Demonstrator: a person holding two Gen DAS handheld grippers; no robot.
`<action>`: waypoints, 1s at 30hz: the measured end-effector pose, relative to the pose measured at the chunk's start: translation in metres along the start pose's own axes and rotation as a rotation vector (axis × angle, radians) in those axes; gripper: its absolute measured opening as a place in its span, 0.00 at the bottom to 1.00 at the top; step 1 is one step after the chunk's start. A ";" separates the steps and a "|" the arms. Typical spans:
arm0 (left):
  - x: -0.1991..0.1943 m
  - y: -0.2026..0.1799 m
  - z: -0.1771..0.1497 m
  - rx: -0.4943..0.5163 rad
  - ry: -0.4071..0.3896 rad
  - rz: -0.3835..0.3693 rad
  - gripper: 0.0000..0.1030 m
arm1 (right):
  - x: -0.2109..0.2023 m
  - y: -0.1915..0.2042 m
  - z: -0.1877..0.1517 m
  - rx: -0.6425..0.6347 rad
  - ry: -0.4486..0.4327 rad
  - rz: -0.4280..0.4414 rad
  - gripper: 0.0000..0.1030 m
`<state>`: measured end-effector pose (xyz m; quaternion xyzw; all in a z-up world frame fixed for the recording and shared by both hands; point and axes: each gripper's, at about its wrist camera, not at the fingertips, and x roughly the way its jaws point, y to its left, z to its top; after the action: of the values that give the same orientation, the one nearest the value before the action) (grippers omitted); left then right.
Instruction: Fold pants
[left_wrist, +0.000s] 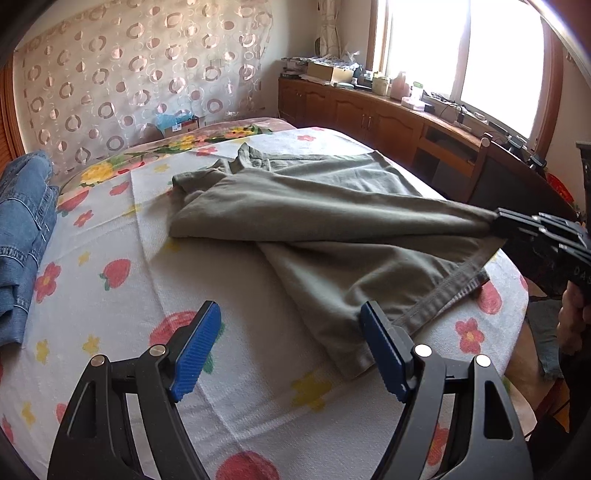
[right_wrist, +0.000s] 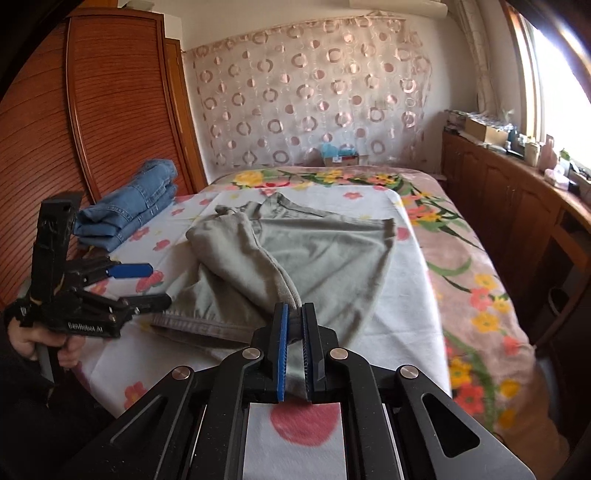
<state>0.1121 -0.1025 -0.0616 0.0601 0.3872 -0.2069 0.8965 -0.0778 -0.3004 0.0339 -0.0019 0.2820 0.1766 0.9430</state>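
Observation:
Olive-green pants (left_wrist: 314, 206) lie spread on a white flowered sheet (left_wrist: 110, 314) on the bed, one leg pulled diagonally over the other. My right gripper (right_wrist: 294, 310) is shut on the end of that upper leg, which stretches taut from the pile (right_wrist: 236, 254) to its blue pads. In the left wrist view the right gripper (left_wrist: 496, 221) shows at the far right, pinching the cloth. My left gripper (left_wrist: 291, 310) stands wide open just above the sheet at the near hem corner, holding nothing; its right finger (left_wrist: 384, 350) overlaps the hem. From the right wrist view the left gripper (right_wrist: 159, 284) sits beside the hem (right_wrist: 192, 325).
Folded blue jeans (right_wrist: 133, 206) are stacked at the bed's left edge, by a wooden wardrobe (right_wrist: 110, 110). A low wooden cabinet (left_wrist: 369, 110) with clutter runs under the window on the right. A flowered pink blanket (right_wrist: 472, 266) covers the bed's right side. A hand (right_wrist: 44, 343) holds the left gripper.

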 end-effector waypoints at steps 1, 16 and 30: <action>0.000 0.000 0.000 0.000 0.000 0.001 0.76 | 0.002 0.003 -0.004 0.000 0.007 -0.006 0.07; -0.009 0.014 0.005 -0.029 -0.030 0.028 0.76 | 0.019 -0.004 -0.016 0.050 0.088 -0.010 0.12; 0.000 0.044 0.045 -0.021 -0.052 0.048 0.76 | 0.078 0.011 0.057 -0.049 0.065 0.058 0.29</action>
<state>0.1601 -0.0747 -0.0329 0.0546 0.3644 -0.1825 0.9116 0.0096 -0.2580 0.0416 -0.0225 0.3078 0.2106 0.9276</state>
